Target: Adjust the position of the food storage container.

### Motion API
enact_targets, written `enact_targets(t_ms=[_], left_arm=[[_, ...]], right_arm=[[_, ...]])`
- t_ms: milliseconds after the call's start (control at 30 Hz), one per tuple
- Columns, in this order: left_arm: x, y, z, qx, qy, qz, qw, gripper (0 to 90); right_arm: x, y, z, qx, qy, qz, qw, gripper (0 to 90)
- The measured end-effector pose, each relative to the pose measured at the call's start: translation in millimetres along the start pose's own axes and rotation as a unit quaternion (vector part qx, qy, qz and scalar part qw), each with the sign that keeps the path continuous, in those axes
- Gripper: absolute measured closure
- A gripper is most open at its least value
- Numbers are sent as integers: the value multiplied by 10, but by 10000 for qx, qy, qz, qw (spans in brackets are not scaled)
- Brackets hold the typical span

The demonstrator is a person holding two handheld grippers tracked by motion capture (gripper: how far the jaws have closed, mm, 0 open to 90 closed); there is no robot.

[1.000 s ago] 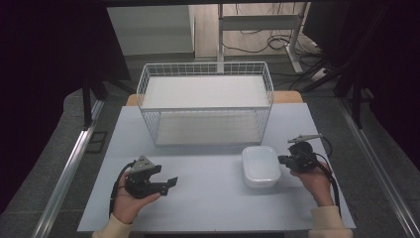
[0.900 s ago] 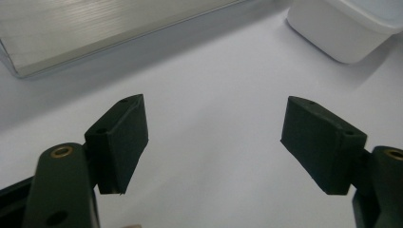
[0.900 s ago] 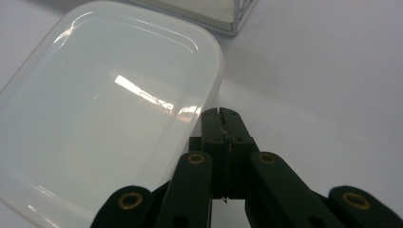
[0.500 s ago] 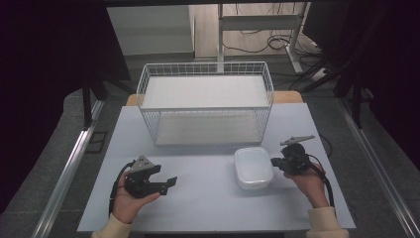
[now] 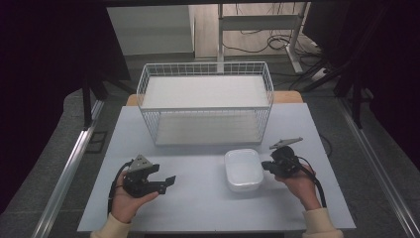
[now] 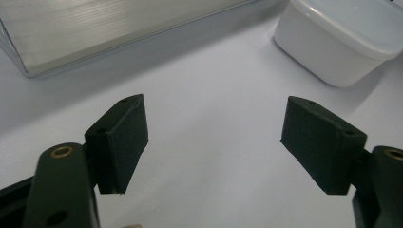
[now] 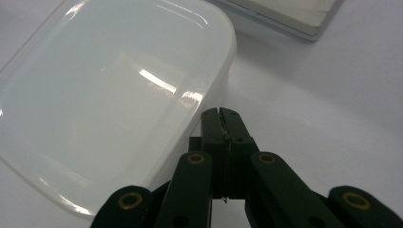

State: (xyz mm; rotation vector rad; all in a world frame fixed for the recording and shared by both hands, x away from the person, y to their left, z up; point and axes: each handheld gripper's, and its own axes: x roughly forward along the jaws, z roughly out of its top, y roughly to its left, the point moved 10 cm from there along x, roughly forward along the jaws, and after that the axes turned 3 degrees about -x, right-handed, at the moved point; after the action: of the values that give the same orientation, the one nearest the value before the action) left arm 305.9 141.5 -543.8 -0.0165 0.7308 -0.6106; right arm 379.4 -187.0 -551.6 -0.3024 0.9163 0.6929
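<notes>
A white lidded plastic container (image 5: 242, 169) lies on the pale table, in front of a white wire basket (image 5: 205, 101). My right gripper (image 5: 265, 166) is shut with nothing between its jaws, its tips against the container's right side (image 7: 119, 104). The shut tips (image 7: 221, 113) sit at the lid's edge in the right gripper view. My left gripper (image 5: 168, 181) rests in a hand at the front left, open and empty. Between its spread black pads (image 6: 121, 137) lies bare table, with the container (image 6: 342, 40) farther off at the upper right.
The wire basket (image 6: 95, 28) stands across the back middle of the table (image 5: 198, 208). A dark floor and metal rails (image 5: 64, 168) flank the table. Desk legs and cables (image 5: 267, 34) are behind it.
The right gripper has moved left with the container sliding left ahead of it. The left gripper has stayed in place.
</notes>
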Motion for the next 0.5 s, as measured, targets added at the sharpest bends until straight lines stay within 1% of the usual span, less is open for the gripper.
enact_targets(t_ms=[100, 267, 433, 500], left_arm=[[2, -4, -1, -1, 3, 0, 10000, 233], [-2, -1, 0, 1, 1, 2, 10000, 233], [-3, 0, 0, 2, 2, 4, 10000, 233], [-4, 0, 3, 22, -1, 5, 10000, 233]], right_arm=[[28, 86, 7, -96, 33, 78, 9999, 890], [108, 276, 14, -312, 136, 259, 9991, 890], [148, 423, 39, -456, 166, 355, 9982, 890], [160, 474, 59, -512, 142, 353, 9980, 890]])
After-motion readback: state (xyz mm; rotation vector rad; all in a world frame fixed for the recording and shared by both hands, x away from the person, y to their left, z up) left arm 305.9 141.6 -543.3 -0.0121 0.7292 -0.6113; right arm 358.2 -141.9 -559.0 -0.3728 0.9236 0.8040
